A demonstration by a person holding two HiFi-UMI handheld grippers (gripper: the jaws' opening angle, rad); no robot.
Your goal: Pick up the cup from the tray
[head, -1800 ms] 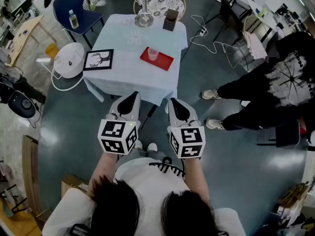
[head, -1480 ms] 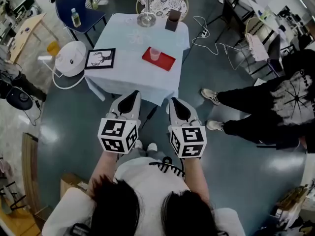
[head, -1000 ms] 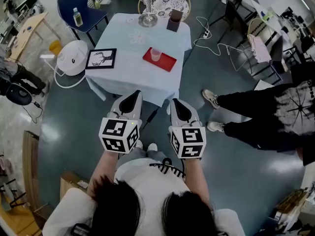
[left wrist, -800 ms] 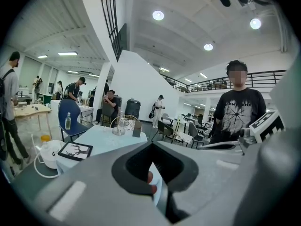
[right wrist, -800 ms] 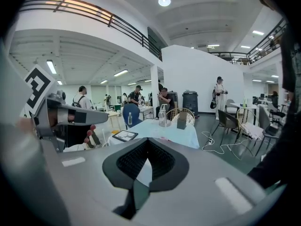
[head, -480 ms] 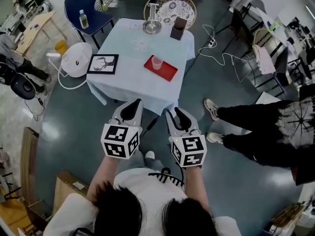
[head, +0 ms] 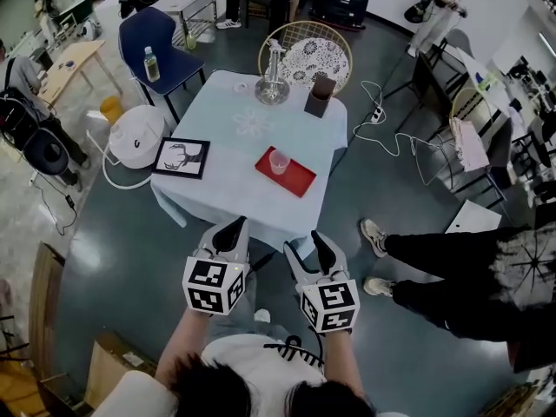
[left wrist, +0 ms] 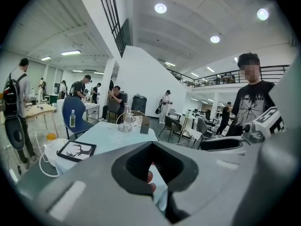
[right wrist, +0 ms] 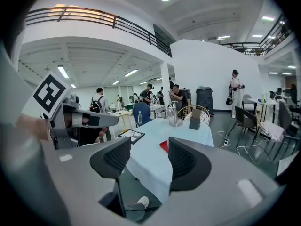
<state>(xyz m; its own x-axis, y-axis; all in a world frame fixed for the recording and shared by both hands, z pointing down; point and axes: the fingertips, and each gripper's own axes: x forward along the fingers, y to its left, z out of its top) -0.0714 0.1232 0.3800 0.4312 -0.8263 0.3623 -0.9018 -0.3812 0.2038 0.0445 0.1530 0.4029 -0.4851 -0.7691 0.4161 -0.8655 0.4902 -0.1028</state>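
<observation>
A pale pink cup (head: pixel 278 161) stands upright on a red tray (head: pixel 294 179) on the table (head: pixel 234 189) with a light blue cloth. Both grippers hover over the floor, short of the table's near edge and well away from the cup. My left gripper (head: pixel 233 229) has its jaws together with nothing in them (left wrist: pixel 151 149). My right gripper (head: pixel 309 248) stands open; its jaws have just been opening and nothing is between them (right wrist: pixel 149 159). Through that gap, in the right gripper view, the red tray (right wrist: pixel 163 146) shows far off.
On the table are a framed deer picture (head: pixel 182 157), a glass vessel (head: pixel 272 85) and a dark box (head: pixel 320 98). A wicker chair (head: pixel 306 52) stands behind, a white round appliance (head: pixel 135 133) at left. A person's legs (head: pixel 434 272) and cables (head: pixel 391 129) lie right.
The right gripper's jaws have opened from shut. Both grippers sit lower in the head view and the table now shows further from the top edge. The left jaws stay together.
</observation>
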